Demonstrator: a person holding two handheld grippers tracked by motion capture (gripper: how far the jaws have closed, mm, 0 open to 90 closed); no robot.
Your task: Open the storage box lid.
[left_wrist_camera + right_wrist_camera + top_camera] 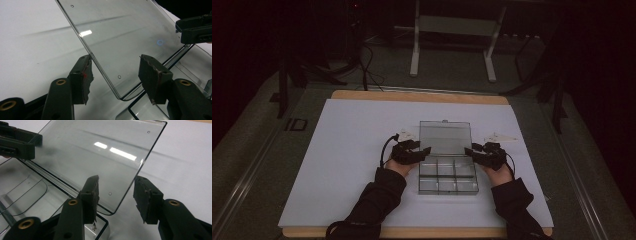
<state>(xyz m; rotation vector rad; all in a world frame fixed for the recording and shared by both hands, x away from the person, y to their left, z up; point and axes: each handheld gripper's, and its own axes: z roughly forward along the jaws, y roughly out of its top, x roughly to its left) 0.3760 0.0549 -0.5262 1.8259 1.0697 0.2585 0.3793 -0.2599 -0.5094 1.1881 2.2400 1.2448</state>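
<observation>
High view: clear box [447, 172] near the middle of the white sheet [342, 150], lid [445, 136] swung up and back past the far wall, six compartments showing. Left gripper [424, 151] at the box's left side, right gripper [468, 151] at its right side, both by the hinge line. Wide bare sheet to the left and beyond the lid; narrower strip on the right before the sheet's edge; wooden table edge [419, 96] at the far side.

Left gripper view: jaws spread, one on each side of the lid's [120, 37] near side edge, close to its rounded corner; whether a pad touches the edge, cannot tell. Box rim [135, 111] just under that corner. Right gripper [196, 28] at upper right, across the lid. Bare sheet [32, 50] to the left.

Right gripper view: jaws spread, straddling the lid's [100, 155] other side edge near its rounded corner; contact uncertain. Box [27, 192] compartments at lower left, left gripper [17, 143] at upper left. Open sheet [185, 162] off to the right.
</observation>
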